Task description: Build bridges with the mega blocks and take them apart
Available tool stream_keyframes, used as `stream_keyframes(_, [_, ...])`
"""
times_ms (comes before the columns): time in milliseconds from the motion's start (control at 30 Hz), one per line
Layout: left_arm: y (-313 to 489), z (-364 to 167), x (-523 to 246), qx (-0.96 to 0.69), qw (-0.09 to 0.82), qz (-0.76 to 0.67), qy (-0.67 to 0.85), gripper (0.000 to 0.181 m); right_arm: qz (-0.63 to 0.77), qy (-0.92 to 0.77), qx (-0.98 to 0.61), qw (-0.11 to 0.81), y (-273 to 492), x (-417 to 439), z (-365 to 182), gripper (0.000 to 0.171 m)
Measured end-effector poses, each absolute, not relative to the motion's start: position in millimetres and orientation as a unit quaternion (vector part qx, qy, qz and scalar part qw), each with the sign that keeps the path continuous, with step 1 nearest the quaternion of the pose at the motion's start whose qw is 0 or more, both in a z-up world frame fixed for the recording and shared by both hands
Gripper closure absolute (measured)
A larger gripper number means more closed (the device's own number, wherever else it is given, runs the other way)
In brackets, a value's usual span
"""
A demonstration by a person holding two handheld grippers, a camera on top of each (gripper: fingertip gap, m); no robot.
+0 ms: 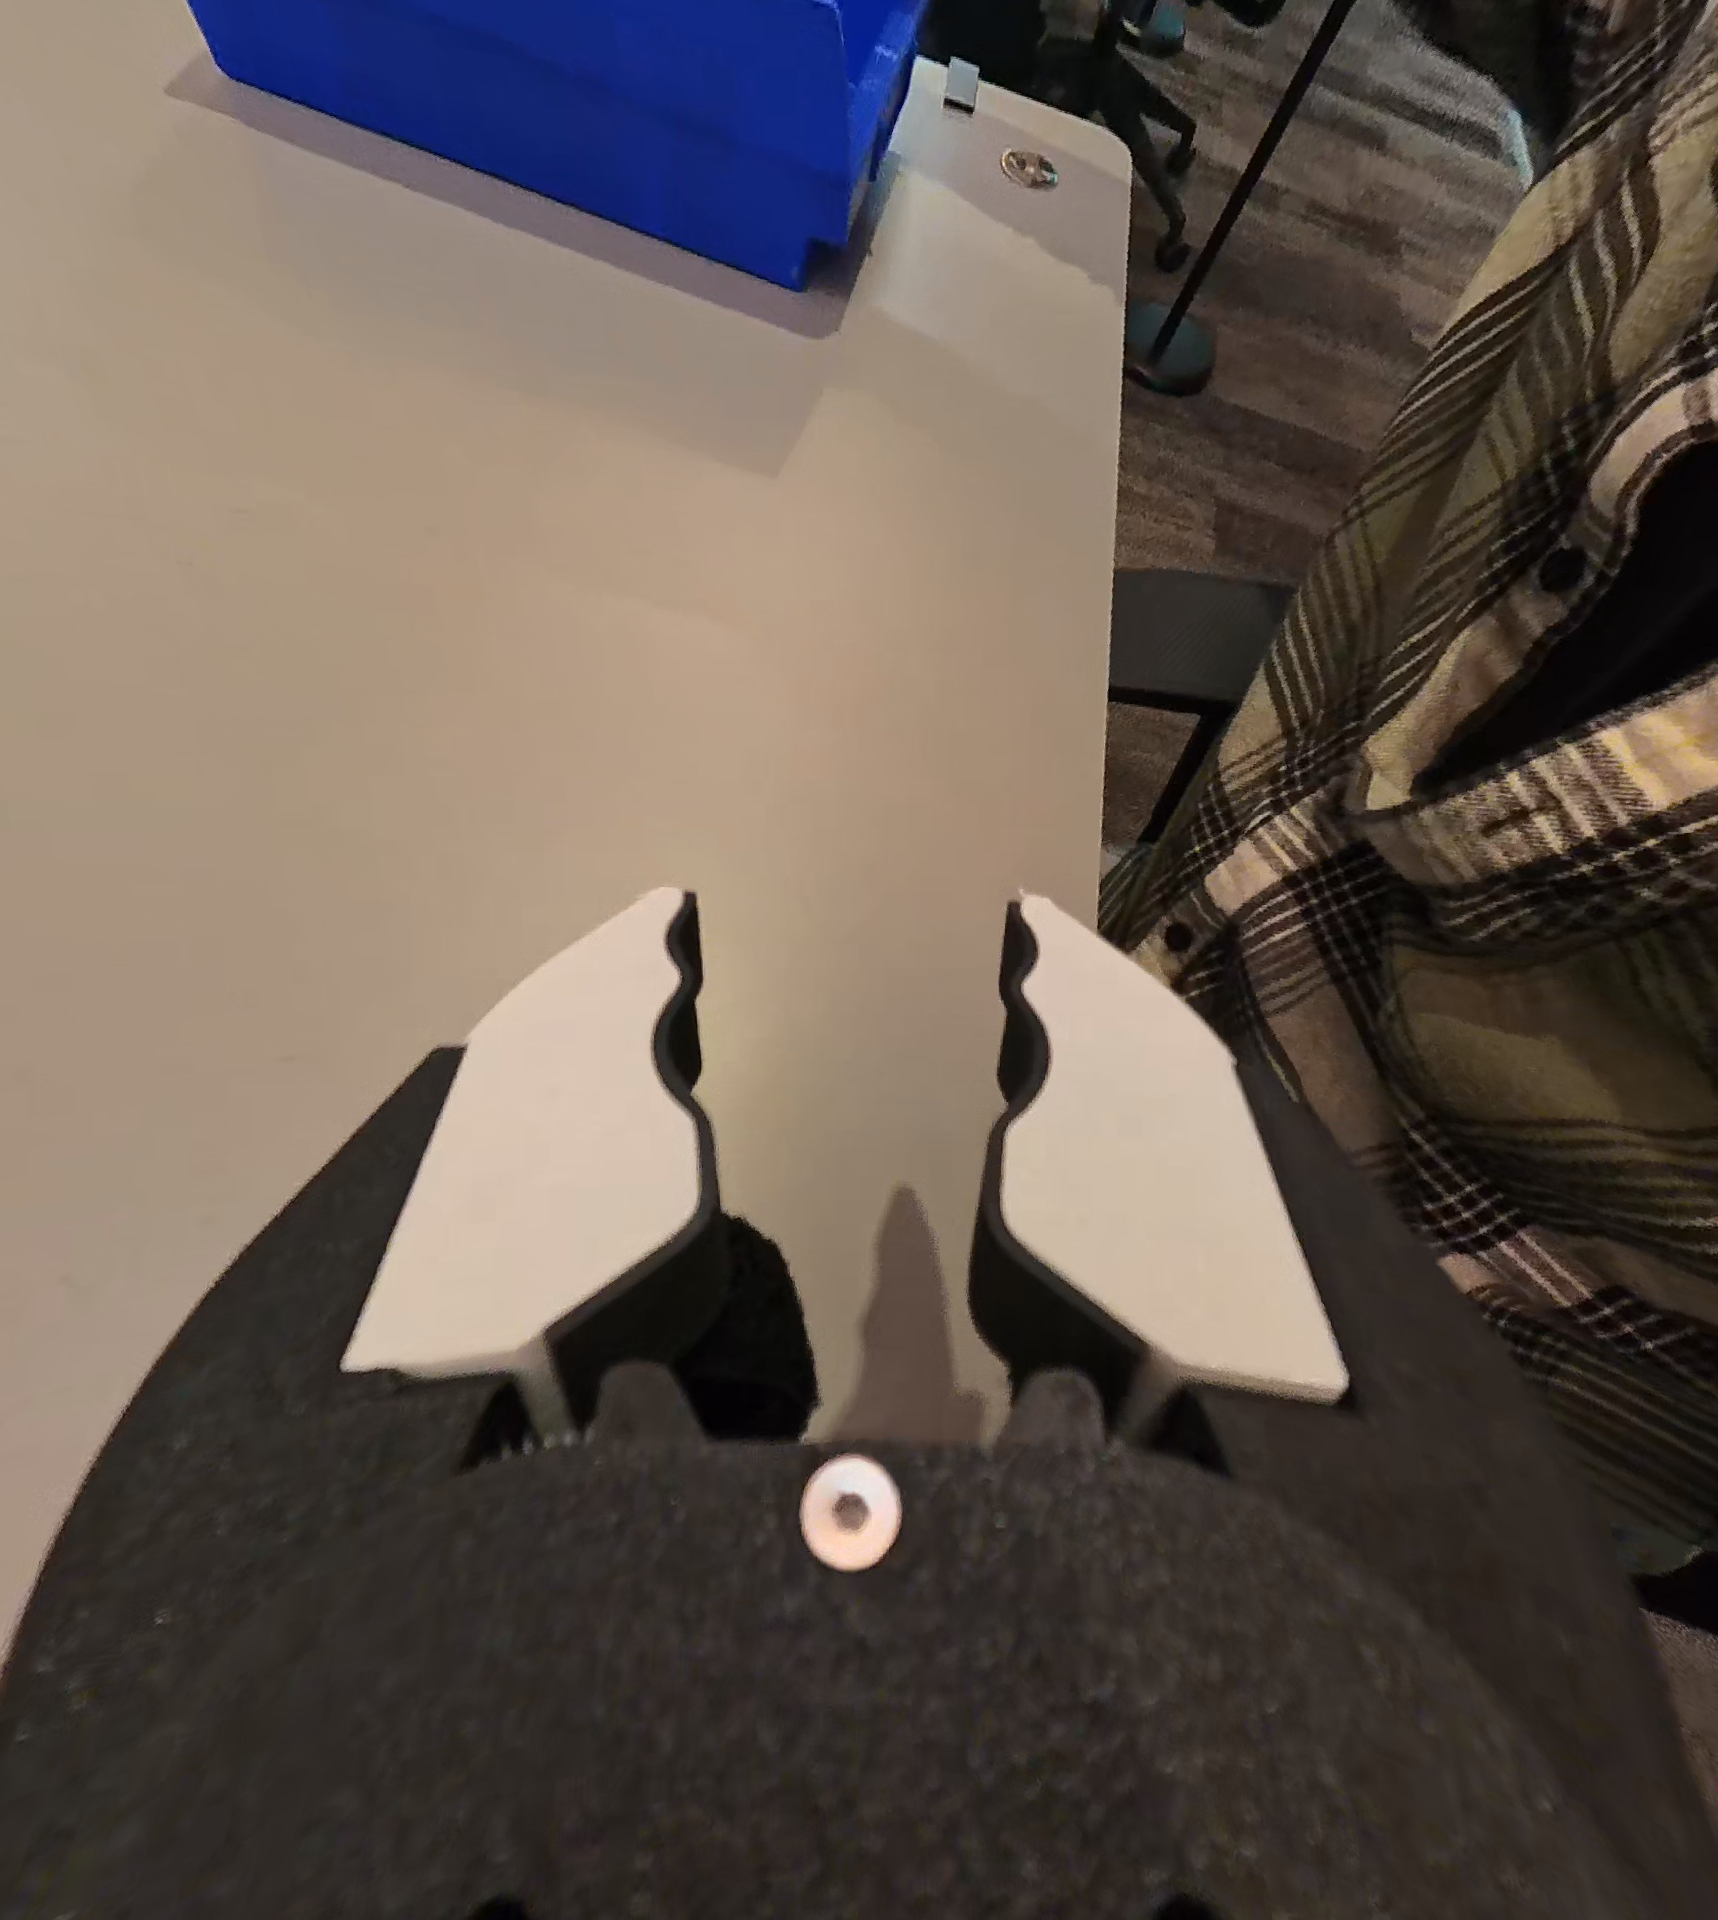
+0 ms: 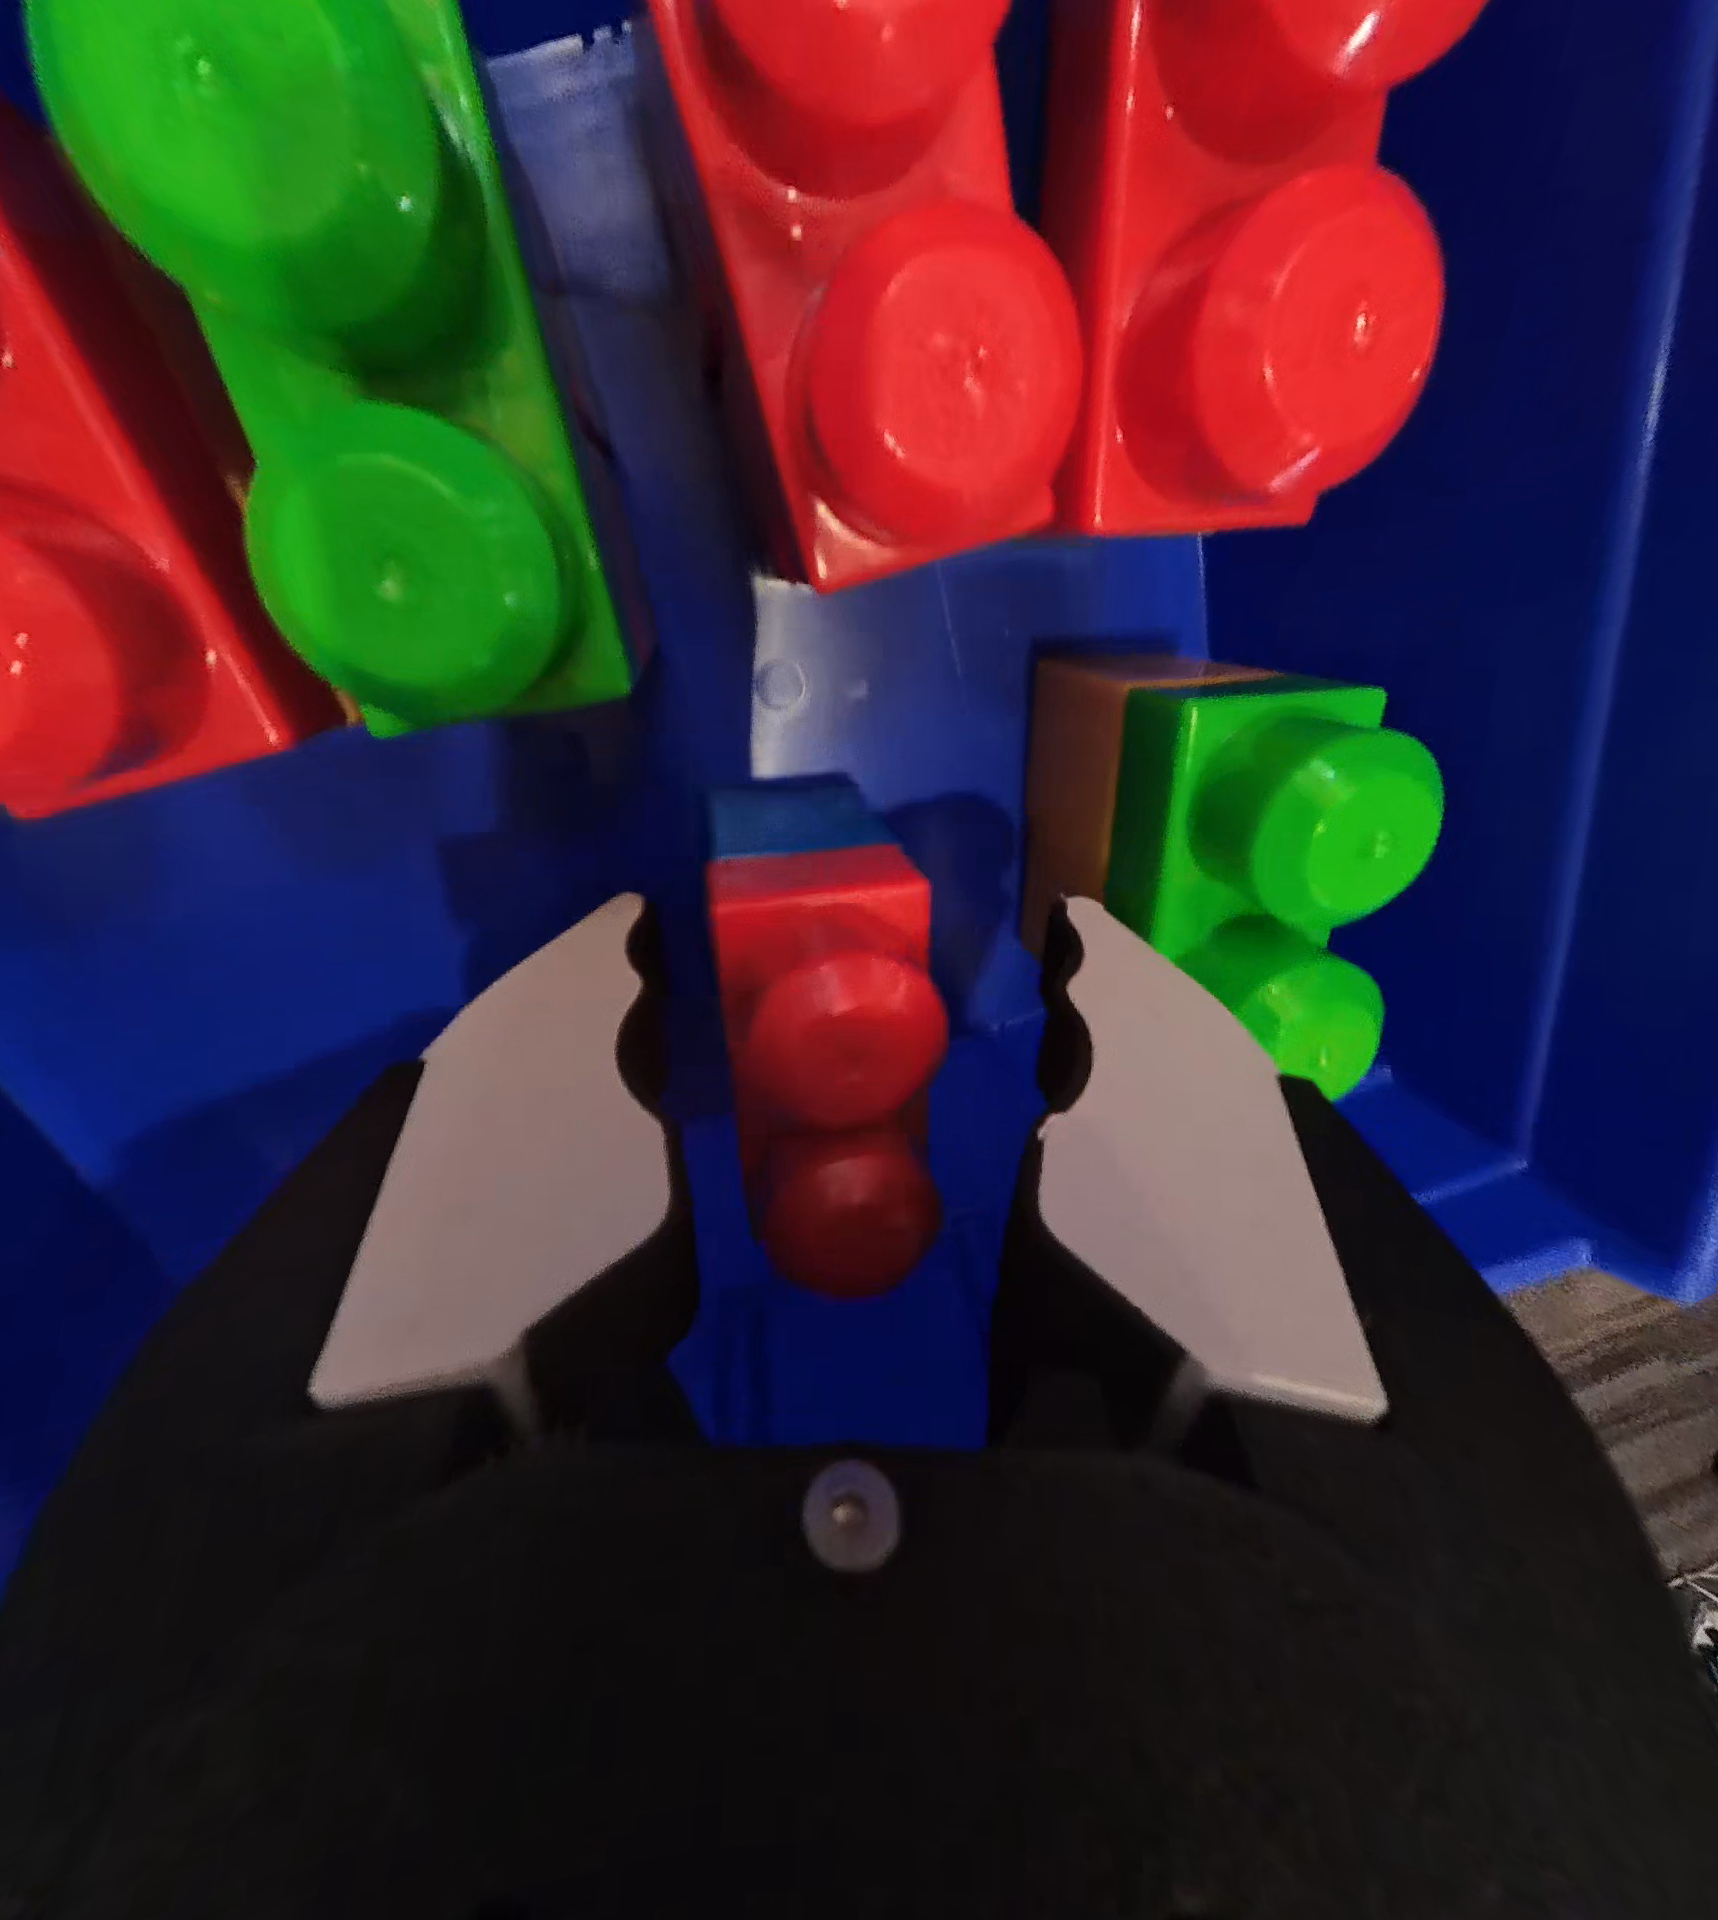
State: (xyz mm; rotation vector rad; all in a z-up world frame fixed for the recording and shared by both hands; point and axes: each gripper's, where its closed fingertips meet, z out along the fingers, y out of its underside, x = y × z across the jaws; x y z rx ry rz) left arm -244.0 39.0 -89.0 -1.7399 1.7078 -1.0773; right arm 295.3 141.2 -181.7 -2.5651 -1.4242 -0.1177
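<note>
In the right wrist view my right gripper is open inside a blue bin. A small red two-stud block stands between its fingers, apart from both. A small green two-stud block with a brown block behind it lies just right of the right finger. Larger blocks lie farther in: red, green, red and red. In the left wrist view my left gripper is open and empty over the bare white table.
The blue bin stands at the table's far end in the left wrist view. A person's plaid sleeve is close on the right, beyond the table's right edge. Carpet floor and chair legs lie past the edge.
</note>
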Motion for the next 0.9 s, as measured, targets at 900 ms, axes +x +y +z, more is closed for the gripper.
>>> stream_keyframes(900, [52.4, -78.6, -275.6, -0.659, 0.288, -0.419, 0.555, 0.121, -0.158, -0.518, -0.837, 0.074, 145.8, 307.3, -145.7, 0.118])
